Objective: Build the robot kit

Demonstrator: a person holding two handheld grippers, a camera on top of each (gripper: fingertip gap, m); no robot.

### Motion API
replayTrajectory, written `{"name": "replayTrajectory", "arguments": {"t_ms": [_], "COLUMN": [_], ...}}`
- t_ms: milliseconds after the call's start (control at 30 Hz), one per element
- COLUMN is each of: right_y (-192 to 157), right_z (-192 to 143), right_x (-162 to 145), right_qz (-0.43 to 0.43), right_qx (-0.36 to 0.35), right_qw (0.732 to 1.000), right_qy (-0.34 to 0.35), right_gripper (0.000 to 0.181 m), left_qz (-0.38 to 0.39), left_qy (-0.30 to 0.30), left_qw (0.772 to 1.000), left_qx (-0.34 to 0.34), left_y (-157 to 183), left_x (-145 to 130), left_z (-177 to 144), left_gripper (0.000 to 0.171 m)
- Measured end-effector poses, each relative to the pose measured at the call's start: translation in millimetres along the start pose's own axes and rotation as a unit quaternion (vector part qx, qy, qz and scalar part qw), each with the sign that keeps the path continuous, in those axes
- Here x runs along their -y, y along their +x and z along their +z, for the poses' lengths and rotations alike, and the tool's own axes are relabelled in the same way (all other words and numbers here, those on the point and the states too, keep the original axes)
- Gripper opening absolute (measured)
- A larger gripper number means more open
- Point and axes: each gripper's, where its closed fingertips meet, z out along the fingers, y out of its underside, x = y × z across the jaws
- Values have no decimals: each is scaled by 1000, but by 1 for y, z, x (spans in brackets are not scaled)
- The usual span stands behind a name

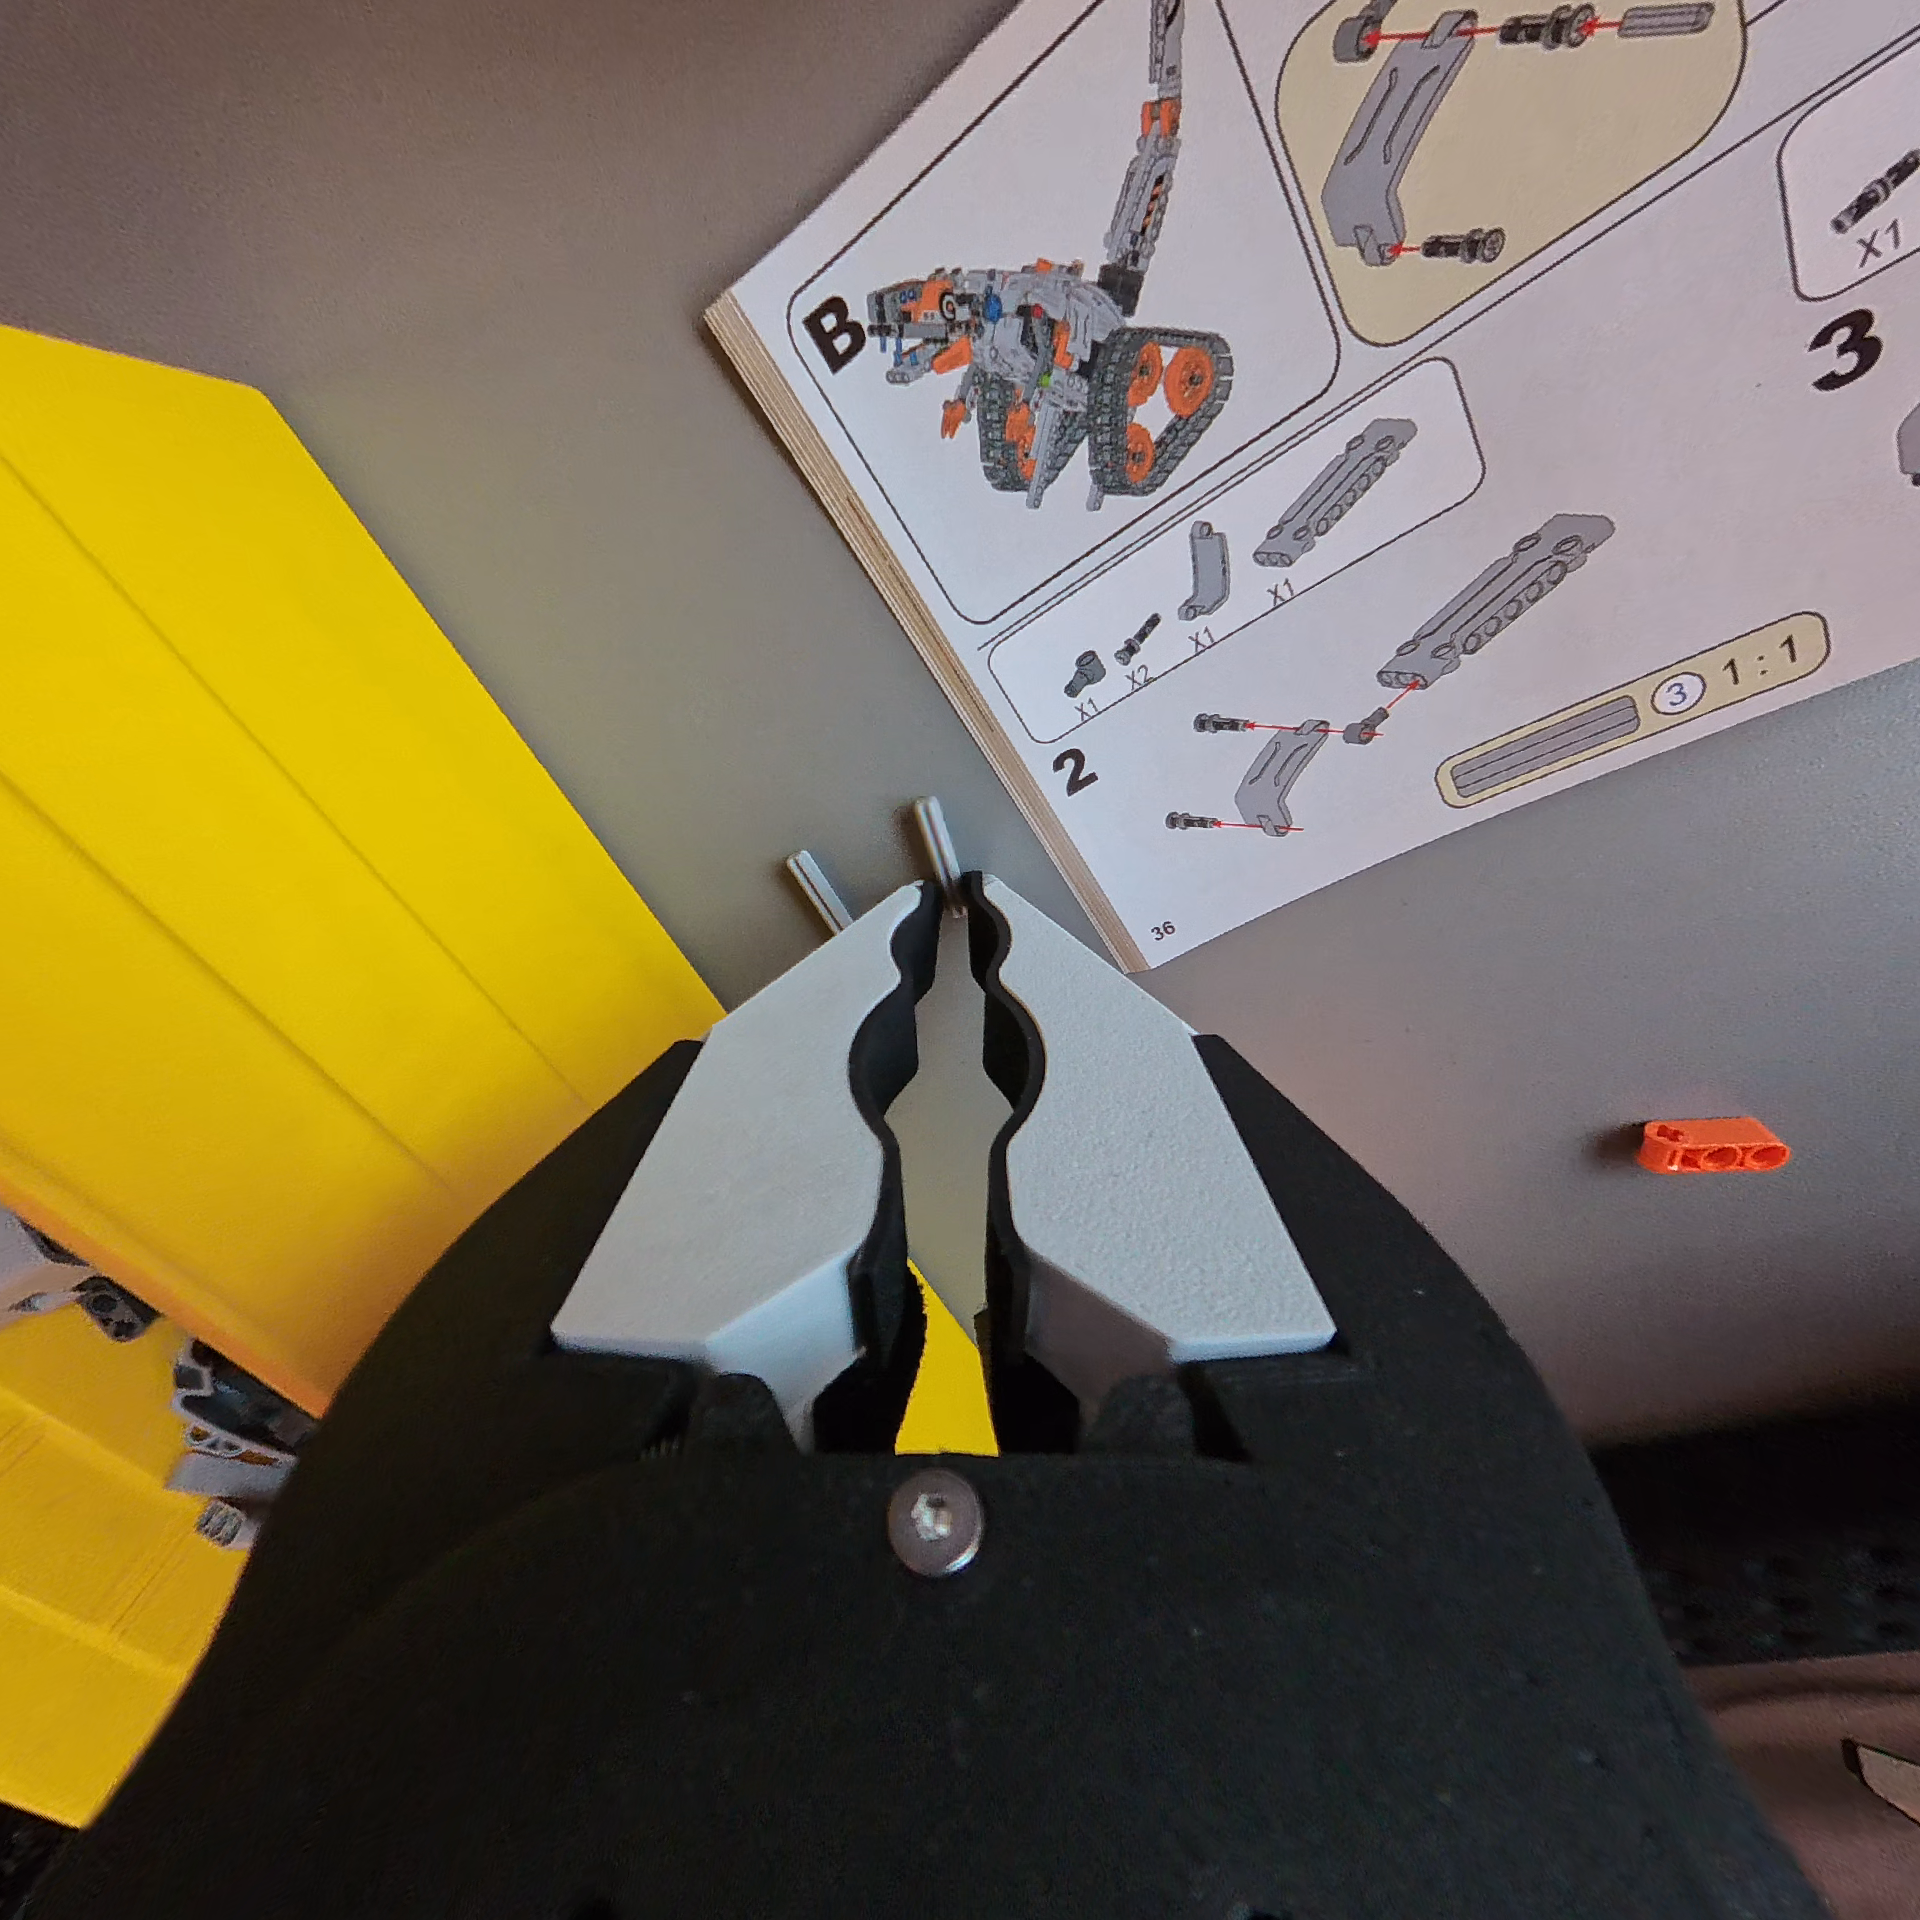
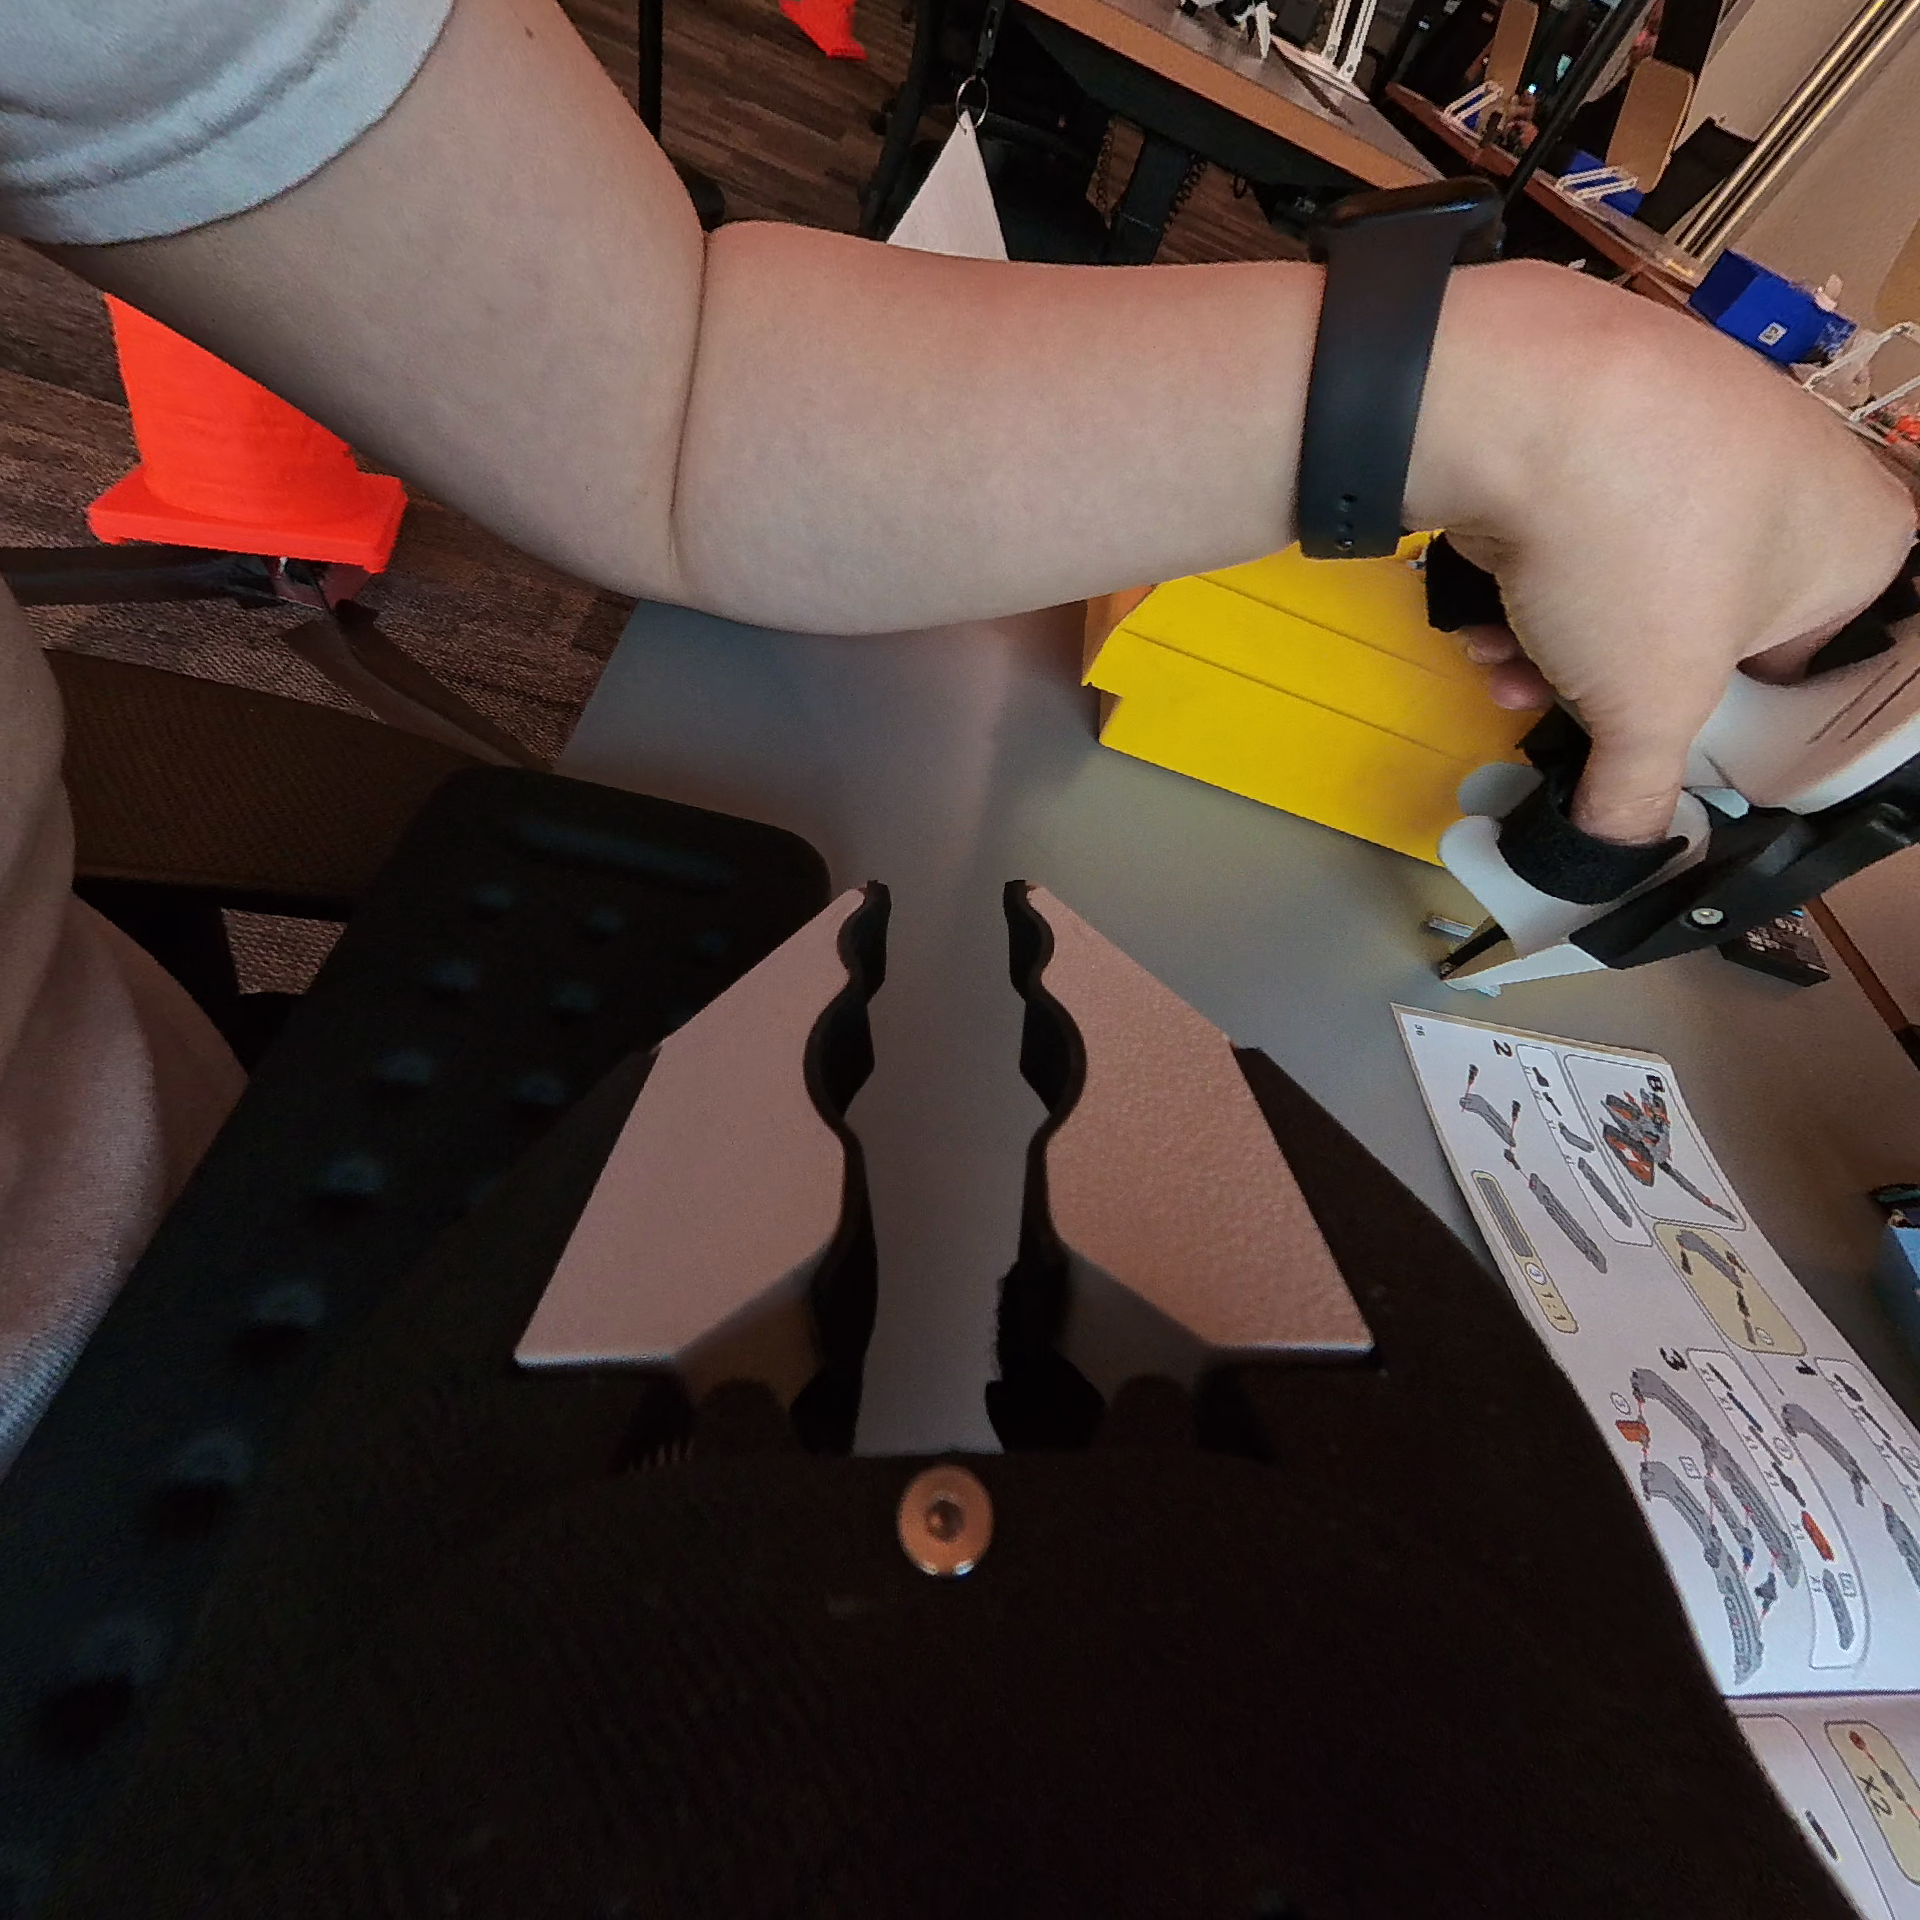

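Note:
My left gripper (image 1: pixel 951 896) is shut at its tips on a thin grey axle (image 1: pixel 930 831) that sticks out ahead of it over the grey table (image 1: pixel 1455 1039). A second grey axle (image 1: pixel 812 883) lies just left of the tips, partly hidden by the left finger. The left gripper also shows at the far right of the right wrist view (image 2: pixel 1475 961), tips down at the table, held by a hand. My right gripper (image 2: pixel 945 896) is open and empty above bare grey table (image 2: pixel 831 727).
An open instruction booklet (image 1: pixel 1351 468) lies ahead and right of the left gripper and also shows in the right wrist view (image 2: pixel 1662 1299). A yellow bin (image 1: pixel 260 831) holding grey parts stands left. A small orange beam (image 1: pixel 1714 1143) lies right. A forearm (image 2: pixel 935 416) crosses above; an orange cone (image 2: pixel 239 447) stands on the floor. Across from one pair of fingers to the other is roughly 25 cm.

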Motion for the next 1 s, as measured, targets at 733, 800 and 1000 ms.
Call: {"name": "replayTrajectory", "arguments": {"t_ms": [733,800,1000], "right_y": [-24,-27,-31], "right_z": [4,5,6], "right_x": [0,-2,-4], "right_qz": [-49,-60,-71], "right_qx": [45,48,53], "right_qw": [998,997,996], "right_qy": [-4,-9,-15], "right_gripper": [22,22,22], "left_qz": [344,385,421], "left_qy": [47,47,17], "left_qw": [919,911,901], "left_qx": [-185,-141,-102], "left_y": [159,159,152], "left_x": [-25,-22,-29], "left_z": [-42,-32,-16], "left_gripper": [2,2,2]}}
